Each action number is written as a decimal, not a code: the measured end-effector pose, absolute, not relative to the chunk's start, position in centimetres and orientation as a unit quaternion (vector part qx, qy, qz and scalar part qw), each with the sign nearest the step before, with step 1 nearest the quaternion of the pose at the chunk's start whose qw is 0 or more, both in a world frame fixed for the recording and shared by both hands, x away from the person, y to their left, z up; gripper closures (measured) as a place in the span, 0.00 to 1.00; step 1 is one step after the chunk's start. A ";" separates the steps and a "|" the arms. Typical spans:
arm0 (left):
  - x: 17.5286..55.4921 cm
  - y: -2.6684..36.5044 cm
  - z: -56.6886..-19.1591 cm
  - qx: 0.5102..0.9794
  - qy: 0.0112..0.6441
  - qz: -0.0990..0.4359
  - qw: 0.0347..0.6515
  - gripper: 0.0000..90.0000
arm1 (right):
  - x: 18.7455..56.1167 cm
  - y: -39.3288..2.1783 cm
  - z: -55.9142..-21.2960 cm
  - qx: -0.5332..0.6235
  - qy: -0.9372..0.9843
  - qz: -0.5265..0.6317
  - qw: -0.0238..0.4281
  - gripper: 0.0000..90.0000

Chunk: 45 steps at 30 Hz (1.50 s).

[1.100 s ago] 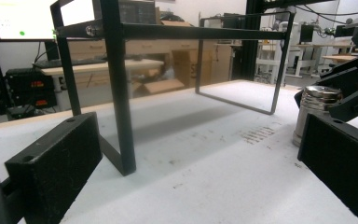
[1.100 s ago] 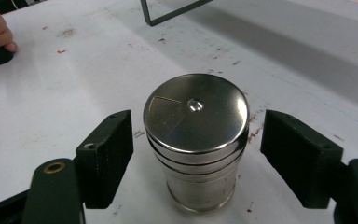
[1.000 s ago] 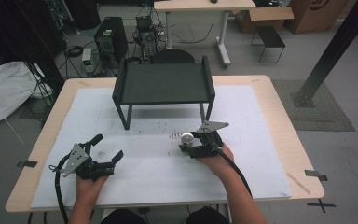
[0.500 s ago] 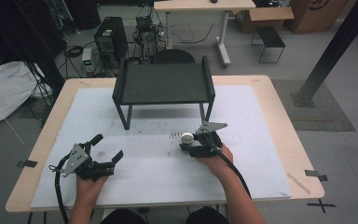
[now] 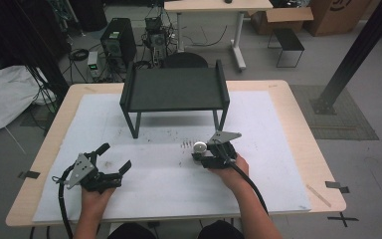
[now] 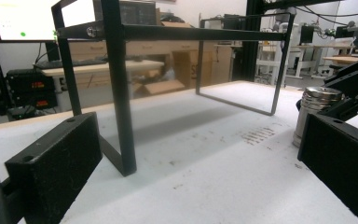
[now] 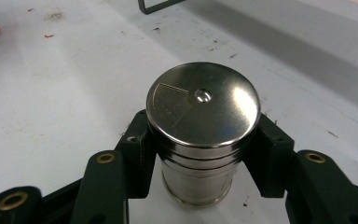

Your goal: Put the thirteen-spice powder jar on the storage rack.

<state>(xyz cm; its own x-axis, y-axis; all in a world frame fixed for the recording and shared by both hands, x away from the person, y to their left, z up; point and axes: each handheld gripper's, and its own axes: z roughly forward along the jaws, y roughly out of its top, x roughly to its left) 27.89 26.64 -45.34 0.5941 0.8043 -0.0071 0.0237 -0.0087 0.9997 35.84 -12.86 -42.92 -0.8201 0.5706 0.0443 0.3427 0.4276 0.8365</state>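
The right gripper (image 7: 200, 154) has just closed its two black jaws on a shiny metal canister (image 7: 201, 135), one pad pressed to each side of the body just below the lid. The canister stands upright on the white sheet (image 5: 169, 184) that covers the table, its flat round lid carrying a wedge-shaped flap and a small centre rivet. In the high view the right gripper (image 5: 204, 155) sits in the person's right hand (image 5: 229, 167) a little right of the table's middle, with the canister (image 5: 199, 147) at its tip and a grey three-cornered plate on top. A black cable trails back from it along the forearm.

The left gripper (image 5: 114, 158) is held in the left hand (image 5: 95, 191) near the front left of the sheet, its jaws spread apart with nothing between them. In the left gripper view the two black pads rise at either edge of the frame, well apart, with bare sheet between them; the canister (image 6: 314, 114) stands off to the right, gripped by the other tool.

Beyond both tools stands a black metal stand (image 5: 174, 89), a flat shelf with raised ends on thin bar legs, set toward the far side of the wooden table (image 5: 298, 114). Dark specks mark the sheet between the stand and the canister. A computer tower (image 5: 117, 42) and a cardboard box (image 5: 335, 12) sit on the floor past the table.
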 end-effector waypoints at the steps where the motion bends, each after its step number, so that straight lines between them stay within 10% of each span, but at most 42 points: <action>1: 27.9 26.6 -45.3 0.638 0.325 0.312 0.625 0.00 | 35.8 -12.8 -42.9 0.272 0.837 0.458 0.126 0.55; 45: 27.9 26.6 -45.3 0.638 0.325 0.312 0.625 0.00 | 37.7 -13.0 -30.6 0.259 0.831 0.478 0.118 0.55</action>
<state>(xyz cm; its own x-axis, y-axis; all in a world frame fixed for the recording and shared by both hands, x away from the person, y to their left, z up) 27.89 26.65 -45.34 0.5945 0.8040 -0.0085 0.0242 -0.0073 0.9997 37.69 -13.02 -30.65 -0.8378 0.5435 0.0523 0.3187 0.4090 0.8550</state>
